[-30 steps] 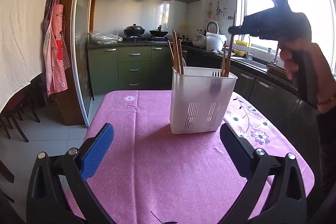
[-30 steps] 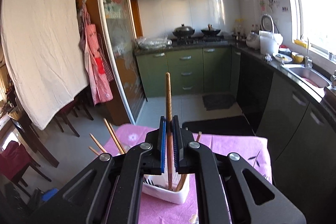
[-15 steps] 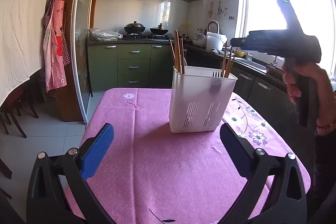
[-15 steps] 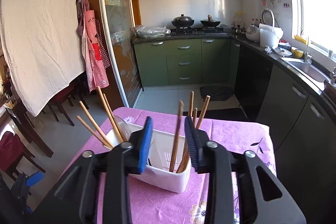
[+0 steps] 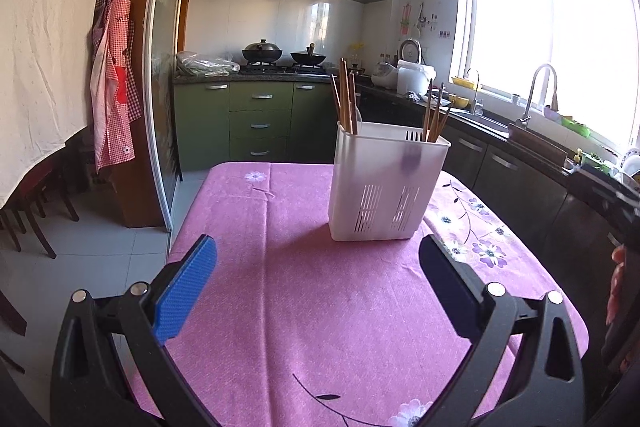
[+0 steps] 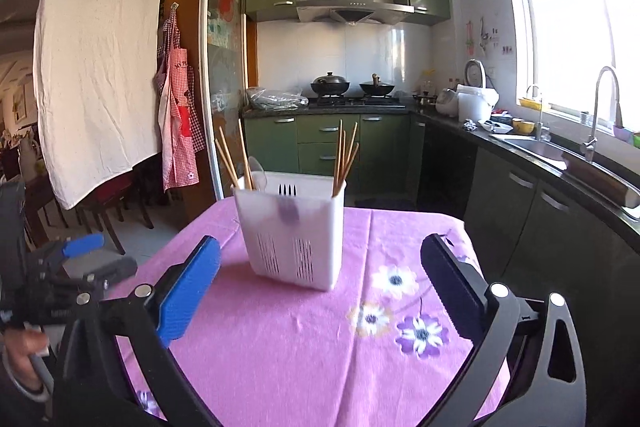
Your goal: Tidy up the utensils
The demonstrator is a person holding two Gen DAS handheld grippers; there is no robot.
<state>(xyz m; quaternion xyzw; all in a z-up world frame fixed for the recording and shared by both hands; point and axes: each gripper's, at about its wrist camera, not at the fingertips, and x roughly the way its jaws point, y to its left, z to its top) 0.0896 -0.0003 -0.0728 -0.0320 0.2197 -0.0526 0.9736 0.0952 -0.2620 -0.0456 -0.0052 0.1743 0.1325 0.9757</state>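
A white plastic utensil holder [image 5: 386, 187] stands upright on the pink tablecloth [image 5: 320, 307]. It also shows in the right wrist view [image 6: 294, 235]. Wooden chopsticks [image 5: 346, 99] stand in its left compartment and more chopsticks [image 5: 434, 113] in its right one. A fork [image 6: 287, 189] and a spoon [image 6: 258, 171] show above the rim. My left gripper [image 5: 316, 291] is open and empty, short of the holder. My right gripper [image 6: 320, 291] is open and empty, also short of the holder. The left gripper shows at the left edge of the right wrist view [image 6: 92, 259].
The table's right edge [image 5: 532, 255] borders dark kitchen cabinets with a sink [image 6: 532, 143]. A stove with two pans [image 5: 280, 57] stands at the back. Chairs [image 6: 112, 203] and a hanging apron [image 5: 114, 99] are to the left of the table.
My right gripper let go of a chopstick into the holder's right compartment, opened wide, then drew back and down to table height. My left gripper stayed open.
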